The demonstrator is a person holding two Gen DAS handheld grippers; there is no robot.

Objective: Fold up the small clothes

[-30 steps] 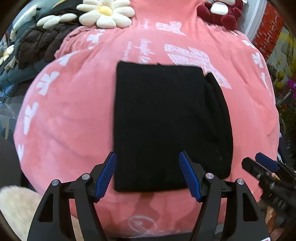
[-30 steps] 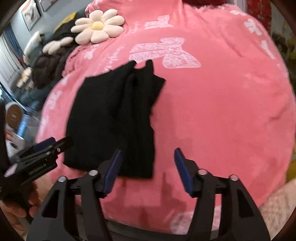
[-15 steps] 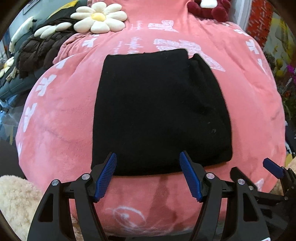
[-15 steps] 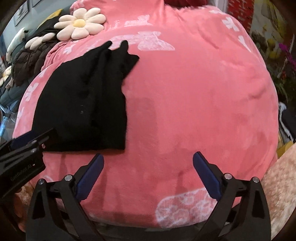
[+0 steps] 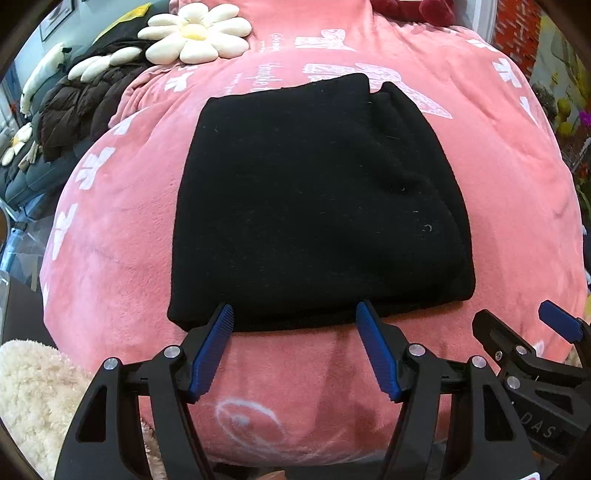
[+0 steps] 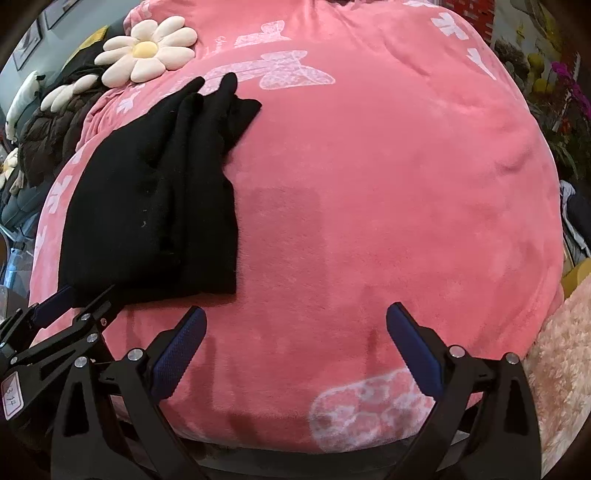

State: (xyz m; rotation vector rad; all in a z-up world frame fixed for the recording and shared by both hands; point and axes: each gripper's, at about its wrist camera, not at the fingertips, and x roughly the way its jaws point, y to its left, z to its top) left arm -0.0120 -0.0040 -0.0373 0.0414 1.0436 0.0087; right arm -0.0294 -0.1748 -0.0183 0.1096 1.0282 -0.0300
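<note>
A black garment [image 5: 314,206] lies folded into a rough rectangle on a pink blanket [image 5: 122,229]. My left gripper [image 5: 293,314] is open and empty, its fingertips at the garment's near edge. In the right wrist view the garment [image 6: 155,192] lies at the left, with layered folds along its right side. My right gripper [image 6: 295,317] is open wide and empty over bare blanket [image 6: 388,184], to the right of the garment. Each gripper shows at the edge of the other's view.
A daisy-shaped cushion [image 5: 195,33] and a dark brown puffy jacket [image 5: 77,107] lie at the far left. A cream fluffy fabric [image 5: 29,391] sits near left, a pink fluffy one [image 6: 557,369] near right. Flowers [image 6: 561,85] stand at the right.
Both grippers have drawn back toward the near edge of the blanket. My right gripper has opened wider and moved right, off the garment. The garment lies still.
</note>
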